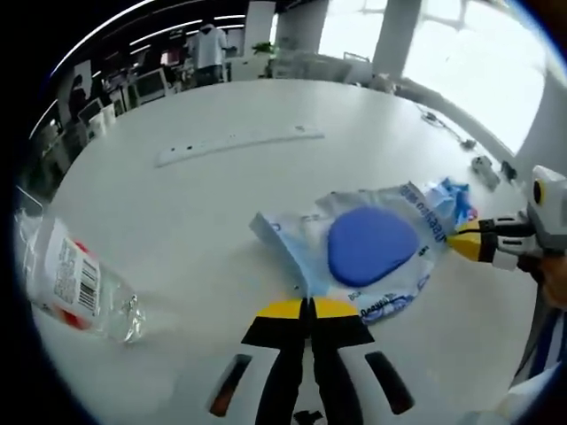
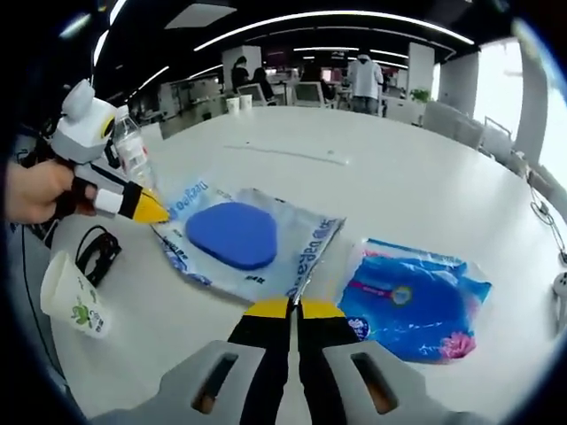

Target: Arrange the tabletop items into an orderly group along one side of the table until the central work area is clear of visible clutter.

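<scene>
**A:** Start big. What's in front of you?

**B:** The white table (image 1: 221, 204), then the clear pouch with the blue pad (image 1: 372, 243) lying flat near its middle. My left gripper (image 1: 309, 307) has its jaws together on the pouch's near edge at twelve o'clock; my right gripper (image 2: 293, 307) is clamped on the opposite edge, also at twelve.

**A:** So both claws hold the same thing?

**B:** Yes, one at each end. Its long axis runs between my two grippers, so I judge it must travel as one stretched sheet.

**A:** And the rest?

**B:** In the right gripper view, a blue packet (image 2: 412, 301) at two o'clock, a paper cup (image 2: 75, 297) at nine. In the left, a plastic bottle (image 1: 71, 283) at nine, a long ruler (image 1: 239, 143) at eleven.
</scene>
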`<action>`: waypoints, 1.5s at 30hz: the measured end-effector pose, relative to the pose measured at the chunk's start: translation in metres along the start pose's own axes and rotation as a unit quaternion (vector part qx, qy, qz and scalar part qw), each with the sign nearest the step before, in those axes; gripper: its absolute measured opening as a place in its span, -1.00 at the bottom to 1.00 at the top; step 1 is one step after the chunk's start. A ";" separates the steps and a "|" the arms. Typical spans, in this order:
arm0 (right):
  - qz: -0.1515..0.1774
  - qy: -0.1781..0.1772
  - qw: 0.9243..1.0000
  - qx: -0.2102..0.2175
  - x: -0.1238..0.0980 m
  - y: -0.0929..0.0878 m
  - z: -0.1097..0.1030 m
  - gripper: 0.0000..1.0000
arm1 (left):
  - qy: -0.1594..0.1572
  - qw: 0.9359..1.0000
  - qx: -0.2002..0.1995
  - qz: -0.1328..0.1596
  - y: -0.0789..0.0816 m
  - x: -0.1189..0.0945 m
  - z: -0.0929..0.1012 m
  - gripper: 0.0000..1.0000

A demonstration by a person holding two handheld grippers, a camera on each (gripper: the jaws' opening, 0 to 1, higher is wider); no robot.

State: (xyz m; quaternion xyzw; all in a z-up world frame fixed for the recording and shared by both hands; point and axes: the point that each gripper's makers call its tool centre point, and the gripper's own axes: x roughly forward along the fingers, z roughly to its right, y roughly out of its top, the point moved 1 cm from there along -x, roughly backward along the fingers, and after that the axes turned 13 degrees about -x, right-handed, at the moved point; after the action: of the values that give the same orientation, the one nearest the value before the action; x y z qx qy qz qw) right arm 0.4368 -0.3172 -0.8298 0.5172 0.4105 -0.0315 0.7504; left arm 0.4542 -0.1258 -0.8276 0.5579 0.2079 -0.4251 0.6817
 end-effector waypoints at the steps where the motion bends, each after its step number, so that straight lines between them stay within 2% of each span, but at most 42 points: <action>1: 0.000 0.000 1.000 -0.001 0.000 0.000 0.000 -1.00 | 0.001 1.000 -0.001 0.000 0.000 0.000 0.000 -1.00; 16: -0.005 0.003 1.000 0.021 0.002 -0.007 0.000 -1.00 | 0.010 1.000 -0.004 0.003 -0.009 0.002 -0.002 -1.00; 31: -0.010 0.008 1.000 0.017 0.005 -0.011 -0.002 -1.00 | 0.010 1.000 0.006 0.005 -0.010 0.004 -0.004 -1.00; 38: -0.013 0.003 1.000 0.022 0.005 -0.010 -0.002 -1.00 | 0.013 1.000 -0.018 0.009 -0.010 0.005 -0.005 -1.00; 39: -0.007 0.001 0.999 0.039 0.005 -0.009 0.000 -1.00 | 0.012 0.999 -0.030 0.008 -0.010 0.006 -0.006 -1.00; 42: -0.010 -0.006 0.999 0.042 0.005 -0.008 0.001 -0.99 | 0.009 0.996 -0.086 0.003 -0.011 0.005 -0.007 -0.95; 45: -0.002 -0.005 1.000 0.030 0.006 -0.003 -0.001 -0.91 | 0.000 0.994 -0.105 0.013 -0.008 0.005 -0.007 -0.93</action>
State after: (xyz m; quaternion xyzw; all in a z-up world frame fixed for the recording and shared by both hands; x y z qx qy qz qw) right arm 0.4386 -0.3152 -0.8359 0.5387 0.4069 -0.0481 0.7361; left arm 0.4514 -0.1210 -0.8380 0.4860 0.2442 -0.3919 0.7420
